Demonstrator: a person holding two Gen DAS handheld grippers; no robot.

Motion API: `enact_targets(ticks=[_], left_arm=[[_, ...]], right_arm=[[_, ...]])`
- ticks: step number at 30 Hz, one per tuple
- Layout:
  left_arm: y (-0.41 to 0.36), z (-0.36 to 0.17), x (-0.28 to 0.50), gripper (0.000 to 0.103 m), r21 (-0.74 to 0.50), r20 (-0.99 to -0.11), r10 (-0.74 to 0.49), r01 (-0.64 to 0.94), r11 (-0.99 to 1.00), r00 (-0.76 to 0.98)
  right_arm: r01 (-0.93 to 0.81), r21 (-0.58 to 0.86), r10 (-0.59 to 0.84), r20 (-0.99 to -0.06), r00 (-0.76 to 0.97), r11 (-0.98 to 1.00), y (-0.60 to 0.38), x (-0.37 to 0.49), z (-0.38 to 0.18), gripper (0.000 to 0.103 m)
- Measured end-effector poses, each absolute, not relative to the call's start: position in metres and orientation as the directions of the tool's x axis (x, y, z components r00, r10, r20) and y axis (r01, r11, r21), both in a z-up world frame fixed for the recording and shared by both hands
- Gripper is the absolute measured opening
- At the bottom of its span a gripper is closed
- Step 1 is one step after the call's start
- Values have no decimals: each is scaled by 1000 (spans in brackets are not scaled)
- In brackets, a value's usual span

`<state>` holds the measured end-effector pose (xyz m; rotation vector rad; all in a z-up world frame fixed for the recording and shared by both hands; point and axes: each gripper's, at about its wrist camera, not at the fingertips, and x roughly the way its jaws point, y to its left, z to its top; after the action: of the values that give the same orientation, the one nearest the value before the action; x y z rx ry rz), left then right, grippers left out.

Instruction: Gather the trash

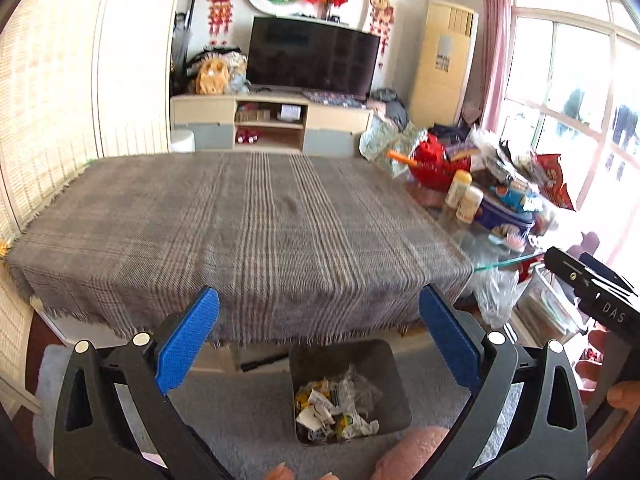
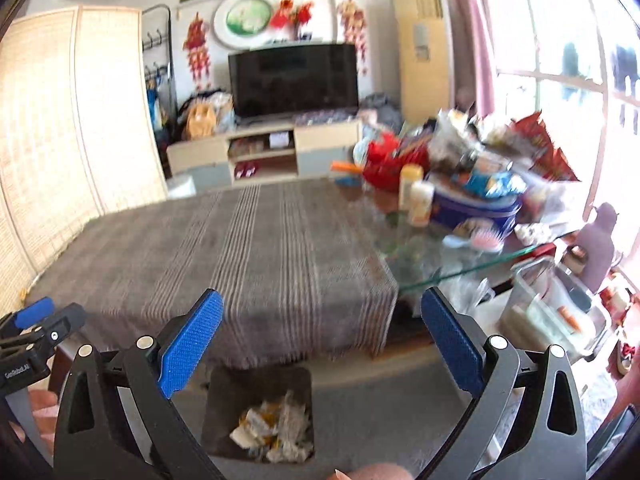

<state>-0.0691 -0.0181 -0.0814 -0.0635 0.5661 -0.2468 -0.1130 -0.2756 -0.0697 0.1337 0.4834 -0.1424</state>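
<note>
A dark grey bin (image 1: 390,364) stands on the carpet in front of the table and holds crumpled wrappers and paper (image 1: 336,404). It also shows in the right wrist view (image 2: 224,392) with the trash (image 2: 276,428) inside. My left gripper (image 1: 320,340) is open and empty, held above the bin. My right gripper (image 2: 322,340) is open and empty, also above the bin and to its right. The right gripper's body (image 1: 592,292) shows at the right of the left wrist view. The left gripper's body (image 2: 36,332) shows at the left of the right wrist view.
A table with a grey plaid cloth (image 1: 240,232) fills the middle. Its glass right end (image 2: 432,256) carries bottles, a blue tin (image 2: 476,208), a red bag and snack packets. A TV stand (image 1: 272,124) stands behind. Clear storage boxes (image 2: 556,312) sit at the right.
</note>
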Motion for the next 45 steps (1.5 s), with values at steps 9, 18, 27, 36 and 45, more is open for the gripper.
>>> enact_targets(ticks=[9,18,27,36,45], left_arm=[[-15,-39,-105,95,-52,-428,-203,200,978,881],[-15,-27,-116,95,-27,-406,-167,171,985,899],[-14,-27,-118,95,-20,-410,-146,151,988,901],[-13,-29,-116,95,-33,-416,-147,146,989,898],[-14,-30,-115,95,-36,-416,-151,149,988,897]], right_arm=[[189,95,-136,-404,904,977,-277,-142,-32,100],[150,47,-123,-360,925,988,-258,-159,-19,100],[147,69,-111,-376,920,987,-254,-155,-22,100],[139,79,-99,-384,918,987,-252,-155,-24,100],[145,71,-105,-394,913,987,-251,-151,-26,100]])
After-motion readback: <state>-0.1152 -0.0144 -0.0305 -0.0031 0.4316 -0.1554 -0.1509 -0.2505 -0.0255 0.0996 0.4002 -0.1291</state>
